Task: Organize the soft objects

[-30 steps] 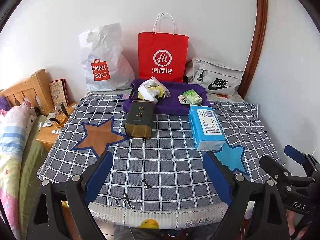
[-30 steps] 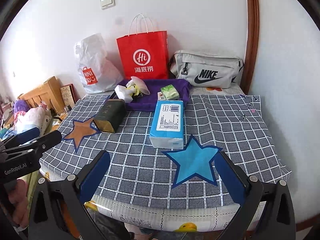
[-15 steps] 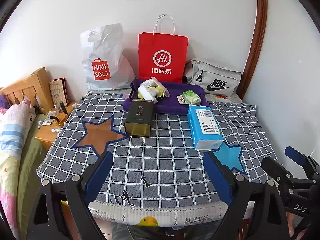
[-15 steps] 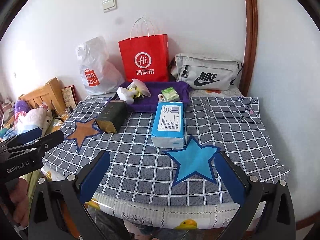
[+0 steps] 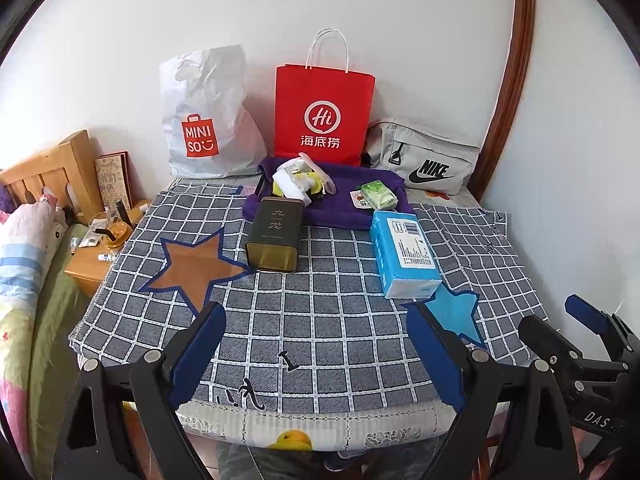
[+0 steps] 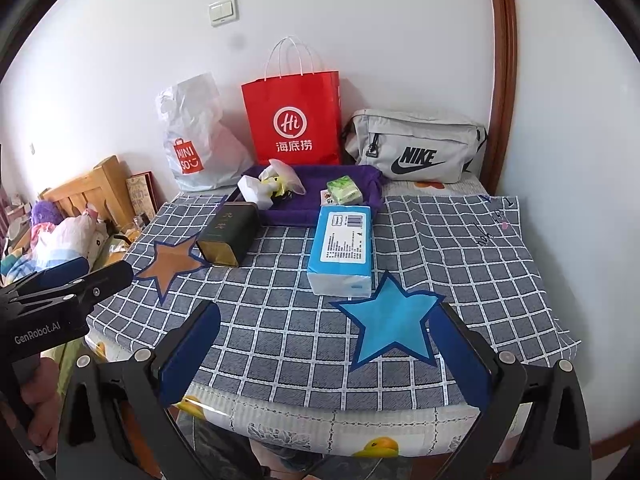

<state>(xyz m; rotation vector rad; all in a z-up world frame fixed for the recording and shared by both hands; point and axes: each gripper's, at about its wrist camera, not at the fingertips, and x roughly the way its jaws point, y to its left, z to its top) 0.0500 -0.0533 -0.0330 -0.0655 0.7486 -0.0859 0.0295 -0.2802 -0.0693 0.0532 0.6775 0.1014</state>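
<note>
A blue tissue pack (image 5: pixel 402 254) (image 6: pixel 344 248) lies on the checked tablecloth (image 5: pixel 320 312) by a blue star patch. A purple cloth (image 5: pixel 344 204) (image 6: pixel 316 196) behind it holds a small green tissue packet (image 5: pixel 379 195) (image 6: pixel 345 191) and a crumpled white and yellow plastic bundle (image 5: pixel 298 180) (image 6: pixel 269 184). A dark tea tin (image 5: pixel 274 234) (image 6: pixel 228 236) lies beside the cloth. My left gripper (image 5: pixel 316 350) and right gripper (image 6: pixel 324 354) are both open and empty over the table's near edge.
A white Miniso bag (image 5: pixel 208 116), a red paper bag (image 5: pixel 322 114) and a grey Nike pouch (image 5: pixel 424 162) stand against the back wall. A bed and a wooden nightstand (image 5: pixel 94 256) are to the left. A wall closes the right side.
Both grippers have drawn back and risen slightly, so the table looks a little farther away. Nothing on the table has moved.
</note>
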